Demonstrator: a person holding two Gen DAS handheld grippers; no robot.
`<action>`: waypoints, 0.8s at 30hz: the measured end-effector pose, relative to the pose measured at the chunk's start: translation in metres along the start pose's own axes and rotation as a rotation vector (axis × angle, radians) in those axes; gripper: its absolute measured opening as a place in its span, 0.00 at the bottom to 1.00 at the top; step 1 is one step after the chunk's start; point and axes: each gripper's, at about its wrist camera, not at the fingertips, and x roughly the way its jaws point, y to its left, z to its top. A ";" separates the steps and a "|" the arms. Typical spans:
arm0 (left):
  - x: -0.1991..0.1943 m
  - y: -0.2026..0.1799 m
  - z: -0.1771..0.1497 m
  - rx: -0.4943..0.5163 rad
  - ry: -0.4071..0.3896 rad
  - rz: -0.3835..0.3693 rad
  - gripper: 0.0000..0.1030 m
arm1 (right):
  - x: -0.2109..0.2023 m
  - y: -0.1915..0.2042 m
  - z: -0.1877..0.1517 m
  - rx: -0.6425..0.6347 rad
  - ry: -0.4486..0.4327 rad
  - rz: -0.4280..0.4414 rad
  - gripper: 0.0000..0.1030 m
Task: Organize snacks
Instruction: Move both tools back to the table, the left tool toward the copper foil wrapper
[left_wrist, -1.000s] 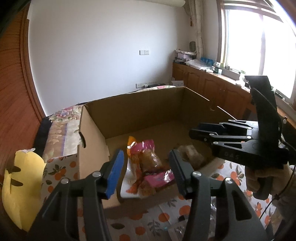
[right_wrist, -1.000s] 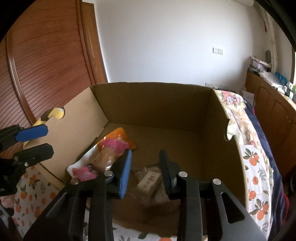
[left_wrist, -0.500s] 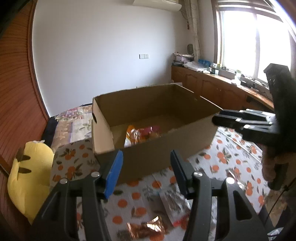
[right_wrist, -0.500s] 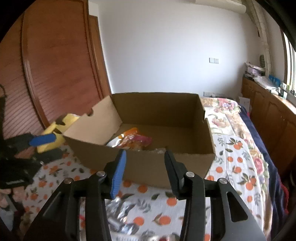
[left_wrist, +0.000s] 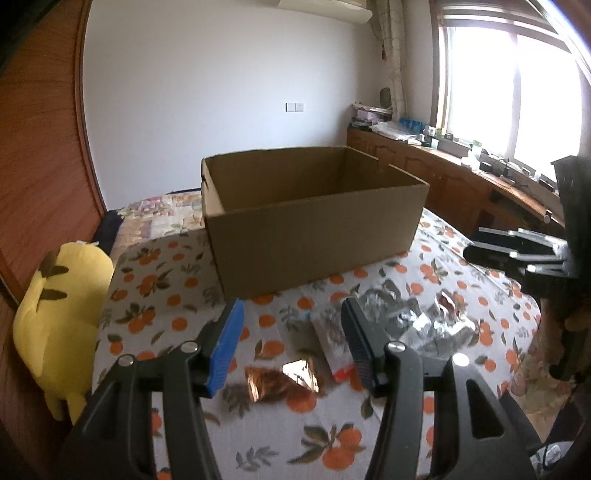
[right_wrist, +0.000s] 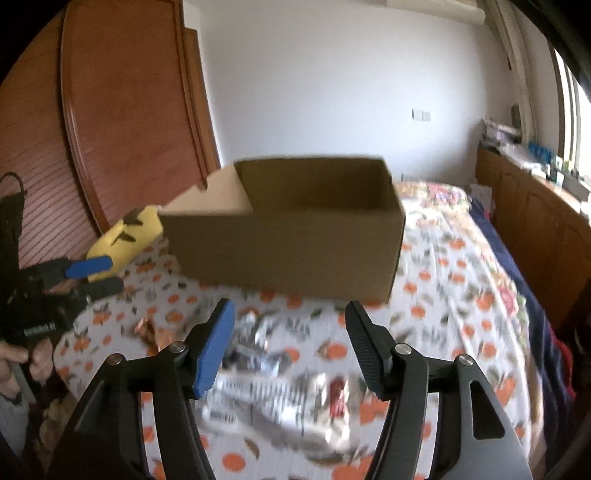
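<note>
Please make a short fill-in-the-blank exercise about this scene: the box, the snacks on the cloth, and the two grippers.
1. The cardboard box stands on a cloth printed with small ______ fruits.
2. The left gripper and the right gripper both have their jaws ______, with nothing between them.
3. The copper foil packet lies ______ the box, on the cloth.
4. The plush toy to the left of the box is ______ in colour.

Missing words: orange; open; outside; yellow
</note>
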 end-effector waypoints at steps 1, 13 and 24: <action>-0.001 0.000 -0.003 0.001 0.000 0.001 0.53 | 0.001 0.000 -0.008 0.008 0.012 0.000 0.62; 0.007 0.007 -0.043 0.042 0.052 0.028 0.53 | 0.013 0.002 -0.054 0.002 0.061 -0.018 0.64; 0.033 0.006 -0.063 0.108 0.146 0.066 0.53 | 0.014 -0.005 -0.076 0.053 0.098 0.018 0.64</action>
